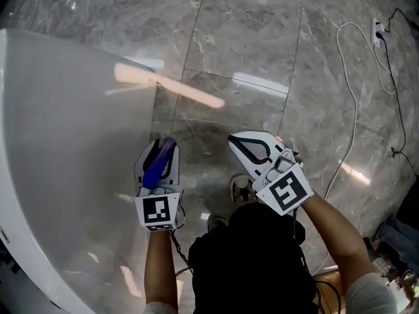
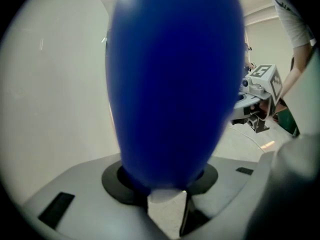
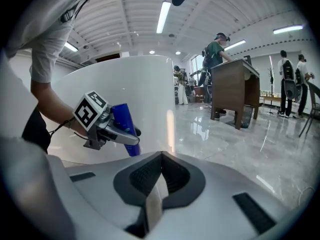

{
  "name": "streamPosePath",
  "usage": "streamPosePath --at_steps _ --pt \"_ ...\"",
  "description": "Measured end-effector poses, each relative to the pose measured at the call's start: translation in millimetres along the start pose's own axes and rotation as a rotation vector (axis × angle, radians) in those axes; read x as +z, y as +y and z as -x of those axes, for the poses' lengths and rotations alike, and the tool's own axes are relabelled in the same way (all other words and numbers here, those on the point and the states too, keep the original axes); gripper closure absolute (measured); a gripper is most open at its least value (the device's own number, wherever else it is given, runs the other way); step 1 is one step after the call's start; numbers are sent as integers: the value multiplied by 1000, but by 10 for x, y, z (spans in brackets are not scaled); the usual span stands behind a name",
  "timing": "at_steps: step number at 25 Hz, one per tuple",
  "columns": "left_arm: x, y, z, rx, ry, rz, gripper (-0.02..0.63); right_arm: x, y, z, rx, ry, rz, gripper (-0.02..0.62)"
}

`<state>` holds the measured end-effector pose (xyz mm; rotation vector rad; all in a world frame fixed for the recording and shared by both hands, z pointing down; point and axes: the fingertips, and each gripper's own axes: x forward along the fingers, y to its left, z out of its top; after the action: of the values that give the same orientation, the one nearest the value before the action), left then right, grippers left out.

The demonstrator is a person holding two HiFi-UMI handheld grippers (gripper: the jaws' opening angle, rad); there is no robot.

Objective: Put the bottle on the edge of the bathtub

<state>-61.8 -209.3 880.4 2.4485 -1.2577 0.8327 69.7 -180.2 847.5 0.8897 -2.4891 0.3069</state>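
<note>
1. Head view: the left gripper (image 1: 159, 148) was pinching the blue bottle (image 1: 161, 162), which lay lengthwise along the jaws and pointed away from the person. The bottle sat just beside the white bathtub (image 1: 72, 142), over the marble floor (image 1: 262, 44), not on the bathtub. The right gripper (image 1: 239, 144) was near it on the other side, jaws pressed together with nothing in them. Likely parked as a spare, since 1 gripper is enough for this bottle. A white cable (image 1: 347, 77) ran well off to the right, no hazard.
2. Left gripper view: the bottle (image 2: 170, 84) filled most of the frame, its near end seated between the 2 dark pads. Wide body, so the jaws stood well apart around it. The hold looked firm, probably chosen so the free end leads.
3. Right gripper view: its own jaws met on nothing. The bottle (image 3: 122, 121) was low against the bathtub's outer wall, with the rim clearly above it. My read: task not done. The bottle needs to go up to the rim and be tipped upright before release. Risk: the rim looks curved, so the bottle could slide off.
</note>
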Motion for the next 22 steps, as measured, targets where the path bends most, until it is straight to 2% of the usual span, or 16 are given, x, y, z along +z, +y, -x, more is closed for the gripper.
streamPosePath --at_steps 4,11,16,22 --pt "-204 15 -141 -5 -4 -20 433 -241 -87 -194 3 -7 15 589" --pt "-473 119 -274 -7 -14 -23 433 -522 33 -414 40 -14 81 589" --pt "-621 206 -355 13 -23 10 433 -616 108 -531 36 -47 67 589" --pt "-736 269 -526 10 -16 32 433 -709 90 -584 -7 -67 67 589"
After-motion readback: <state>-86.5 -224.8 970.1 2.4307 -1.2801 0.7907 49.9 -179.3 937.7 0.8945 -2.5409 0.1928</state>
